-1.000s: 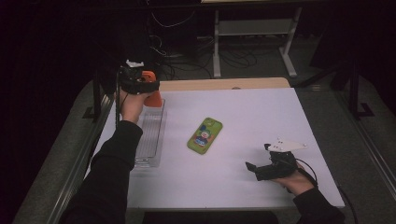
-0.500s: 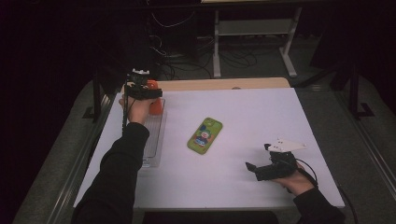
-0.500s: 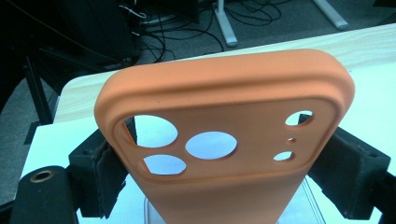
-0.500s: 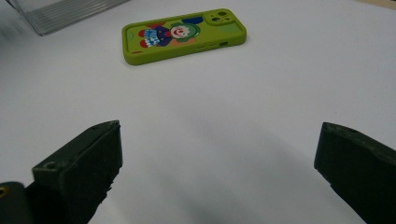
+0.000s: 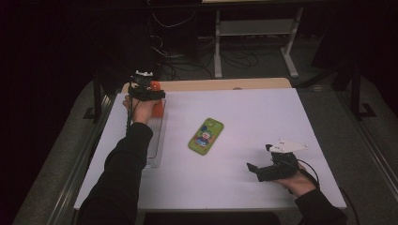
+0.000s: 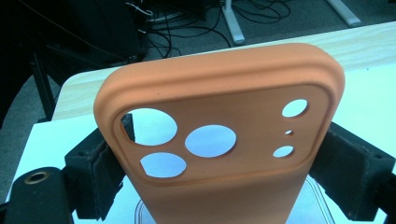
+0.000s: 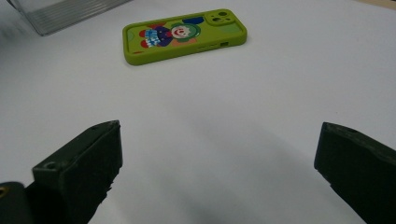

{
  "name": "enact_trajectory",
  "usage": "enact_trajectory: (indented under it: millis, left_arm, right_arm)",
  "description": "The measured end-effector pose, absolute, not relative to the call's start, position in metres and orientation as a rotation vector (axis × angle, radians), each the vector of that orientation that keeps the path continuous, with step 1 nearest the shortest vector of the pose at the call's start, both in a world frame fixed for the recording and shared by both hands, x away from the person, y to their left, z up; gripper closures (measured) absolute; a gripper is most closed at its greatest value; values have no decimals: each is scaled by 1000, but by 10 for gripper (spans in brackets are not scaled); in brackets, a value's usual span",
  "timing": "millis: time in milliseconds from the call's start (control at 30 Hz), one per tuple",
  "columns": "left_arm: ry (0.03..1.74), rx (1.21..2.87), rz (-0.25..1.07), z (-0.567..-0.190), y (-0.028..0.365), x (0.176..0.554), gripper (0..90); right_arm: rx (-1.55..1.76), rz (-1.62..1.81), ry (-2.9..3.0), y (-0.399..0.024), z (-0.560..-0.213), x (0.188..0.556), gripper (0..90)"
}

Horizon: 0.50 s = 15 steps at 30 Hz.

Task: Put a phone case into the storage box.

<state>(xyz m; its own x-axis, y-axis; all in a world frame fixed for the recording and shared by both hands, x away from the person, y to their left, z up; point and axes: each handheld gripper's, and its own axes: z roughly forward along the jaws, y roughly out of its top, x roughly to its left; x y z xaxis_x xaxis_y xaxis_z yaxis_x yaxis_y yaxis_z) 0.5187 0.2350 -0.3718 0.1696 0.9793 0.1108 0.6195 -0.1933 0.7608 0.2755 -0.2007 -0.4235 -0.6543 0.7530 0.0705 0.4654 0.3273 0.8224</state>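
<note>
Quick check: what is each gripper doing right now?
Left gripper: jaws just opening, pads still against the orange phone case.
Right gripper: open, holding nothing.

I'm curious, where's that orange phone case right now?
High view: the orange phone case sits at the table's far left, between the left gripper's jaws, above the clear tray.

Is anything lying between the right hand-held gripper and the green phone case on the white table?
Nothing visible. From the right hand-held gripper, open and low, bare white table runs straight to the green phone case.
</note>
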Motion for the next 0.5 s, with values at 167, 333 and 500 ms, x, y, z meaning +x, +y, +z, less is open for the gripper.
enact_trajectory:
  millis: [167,333,500]
  left_arm:
    - [1506,1866,799,-371,238,519,0]
    - [1473,1875,792,-363,243,515,0]
    - [1417,1883,751,-348,252,503,0]
  right_arm:
    - [1091,1245,2272,-201,-423,275,1]
    - [1088,1243,2272,-201,-423,275,1]
    - [1092,1243,2271,-201,-423,276,1]
